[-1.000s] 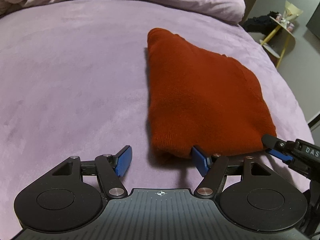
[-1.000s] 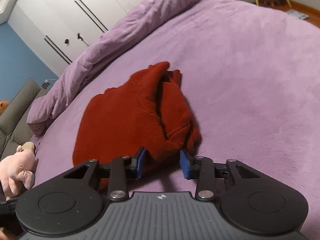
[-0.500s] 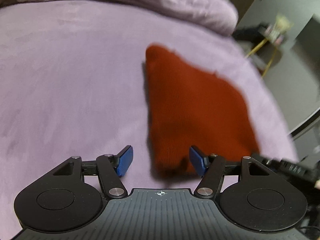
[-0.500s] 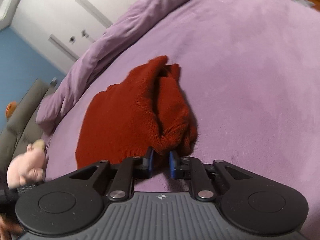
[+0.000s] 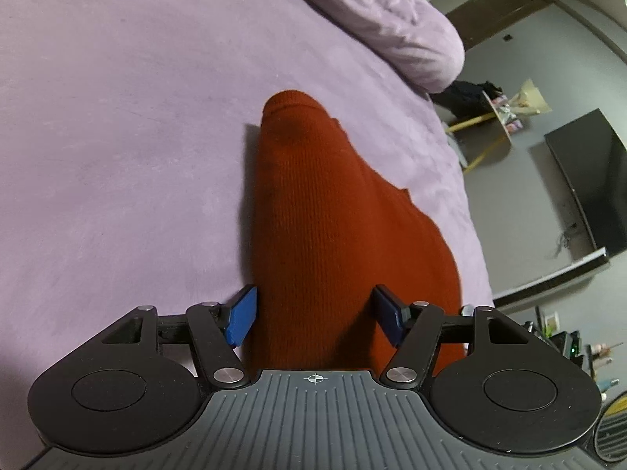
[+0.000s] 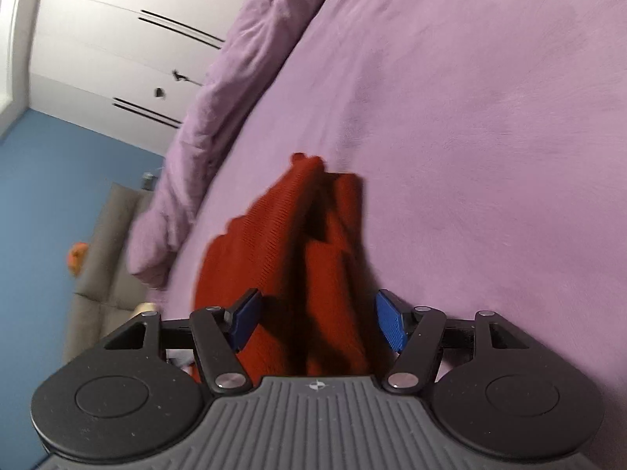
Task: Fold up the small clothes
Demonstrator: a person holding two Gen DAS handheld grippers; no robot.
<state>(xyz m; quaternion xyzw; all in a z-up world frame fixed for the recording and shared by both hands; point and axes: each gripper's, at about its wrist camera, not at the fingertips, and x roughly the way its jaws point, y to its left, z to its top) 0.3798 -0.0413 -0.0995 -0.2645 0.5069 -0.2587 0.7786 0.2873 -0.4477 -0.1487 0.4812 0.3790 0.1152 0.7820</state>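
A rust-red knitted garment lies folded on the purple bed. My left gripper is open, its blue pads on either side of the garment's near end, which runs between them under the gripper body. In the right wrist view the same garment shows bunched, with dark folds. My right gripper is open too, with the garment's near end between its blue pads. Whether the pads touch the cloth I cannot tell.
A rolled purple duvet lies along the far side of the bed. Past the bed's right edge are a small yellow-legged table and a dark screen. White wardrobe doors, a blue wall and a grey sofa are at left.
Both grippers moved forward over the garment's near end and tilted. The right gripper, nearly shut on the cloth half a second ago, has opened wide. The left stayed open.
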